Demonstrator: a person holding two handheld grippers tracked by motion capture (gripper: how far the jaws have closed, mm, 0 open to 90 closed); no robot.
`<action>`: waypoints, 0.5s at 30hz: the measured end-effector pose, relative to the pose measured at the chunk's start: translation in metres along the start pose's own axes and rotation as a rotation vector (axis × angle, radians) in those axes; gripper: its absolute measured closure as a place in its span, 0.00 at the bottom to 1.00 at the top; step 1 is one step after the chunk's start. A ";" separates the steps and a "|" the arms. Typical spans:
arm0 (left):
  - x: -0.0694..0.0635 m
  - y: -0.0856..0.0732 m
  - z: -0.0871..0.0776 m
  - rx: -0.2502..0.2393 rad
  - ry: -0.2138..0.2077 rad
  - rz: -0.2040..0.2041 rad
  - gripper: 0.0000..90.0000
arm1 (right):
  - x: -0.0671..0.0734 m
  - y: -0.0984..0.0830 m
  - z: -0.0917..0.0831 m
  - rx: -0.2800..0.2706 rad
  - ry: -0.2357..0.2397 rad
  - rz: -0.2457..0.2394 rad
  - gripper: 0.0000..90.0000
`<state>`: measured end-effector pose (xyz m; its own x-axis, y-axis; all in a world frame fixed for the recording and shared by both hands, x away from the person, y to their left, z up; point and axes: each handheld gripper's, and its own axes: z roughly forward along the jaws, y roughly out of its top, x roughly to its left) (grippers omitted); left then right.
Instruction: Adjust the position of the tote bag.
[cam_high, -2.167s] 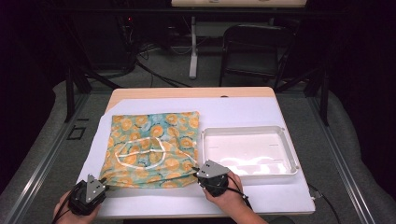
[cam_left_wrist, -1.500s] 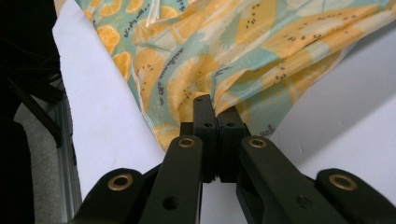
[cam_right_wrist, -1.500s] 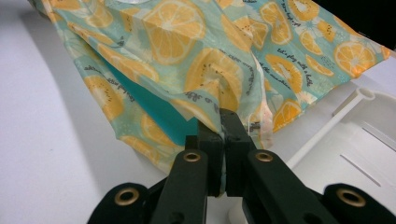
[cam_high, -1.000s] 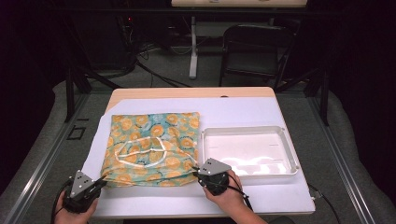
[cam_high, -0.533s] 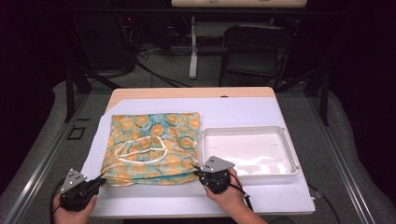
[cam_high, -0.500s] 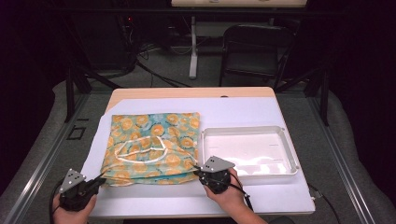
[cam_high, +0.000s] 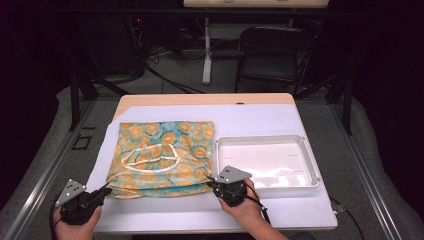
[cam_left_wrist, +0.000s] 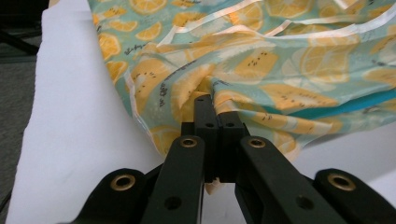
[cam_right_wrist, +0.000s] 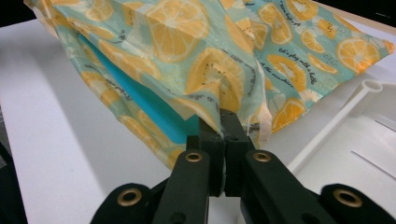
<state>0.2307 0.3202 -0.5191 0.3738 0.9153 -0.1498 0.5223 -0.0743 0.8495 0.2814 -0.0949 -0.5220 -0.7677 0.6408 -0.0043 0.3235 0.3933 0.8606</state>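
I saw the cloth bag (cam_high: 162, 157), teal printed with orange citrus slices, white drawstring looped across its top face, lay flat on the white bench cover, near edge gathered and lifted at both front corners, plain turquoise lining showing inside, just beside a tray.

Left gripper (cam_high: 106, 190), right gripper (cam_high: 210, 184) clamped (low, near edge).

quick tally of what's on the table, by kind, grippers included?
Lemon-print cloth bag: 1
White tray: 1
White table cover: 1
Grippers: 2, left gripper and right gripper, each shut on a near corner of the bag
Total: 5
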 end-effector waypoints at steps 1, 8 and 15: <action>-0.001 0.001 0.000 -0.011 -0.005 -0.005 1.00 | -0.001 0.001 0.000 0.005 0.006 0.000 1.00; -0.002 0.009 -0.002 -0.050 -0.008 -0.012 1.00 | -0.008 0.008 -0.004 -0.007 0.028 0.036 1.00; -0.006 0.020 -0.002 -0.090 -0.019 -0.014 1.00 | -0.010 0.018 -0.006 -0.045 0.062 0.071 1.00</action>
<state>0.2379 0.3142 -0.5000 0.3817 0.9084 -0.1706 0.4567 -0.0249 0.8893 0.2920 -0.0983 -0.5040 -0.7772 0.6232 0.0877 0.3540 0.3177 0.8796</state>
